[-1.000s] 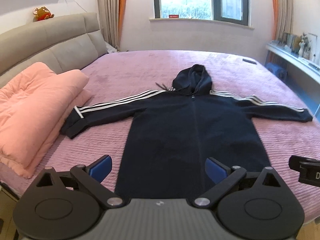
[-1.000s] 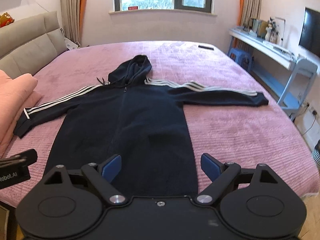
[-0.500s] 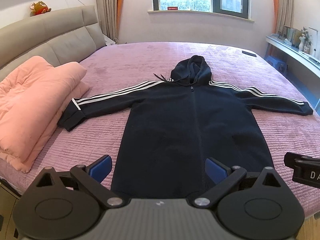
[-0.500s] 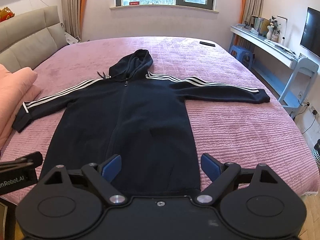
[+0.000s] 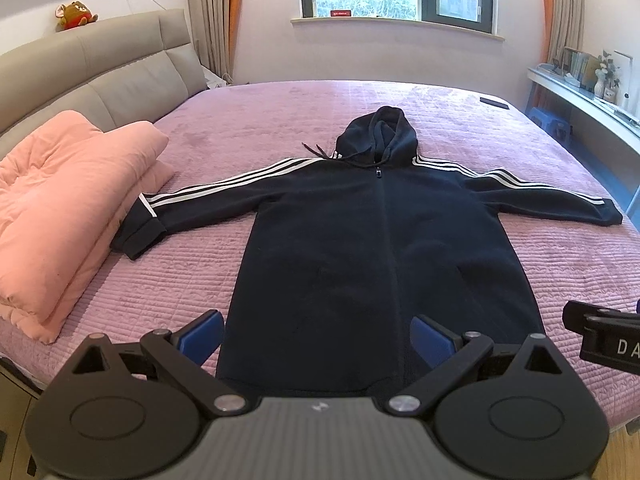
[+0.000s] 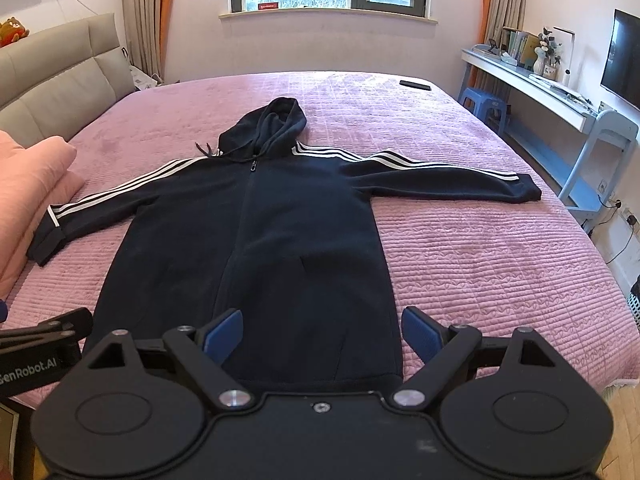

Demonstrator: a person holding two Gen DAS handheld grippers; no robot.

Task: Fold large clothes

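A long dark navy hooded jacket lies flat, front up, on the pink bed, sleeves with white stripes spread to both sides and hood pointing to the window. My left gripper hovers open above the hem at the near bed edge, nothing between its blue pads. My right gripper is open too, over the hem's right part, holding nothing. In each view the other gripper's body shows at the side edge.
A folded pink quilt lies at the bed's left by the grey headboard. A dark phone rests near the far right corner. A white shelf desk and blue stool stand along the right wall.
Both views have risen and tilted down a little, so the jacket and its hem sit lower and fuller in frame. Both grippers stay open; the jacket has not moved.
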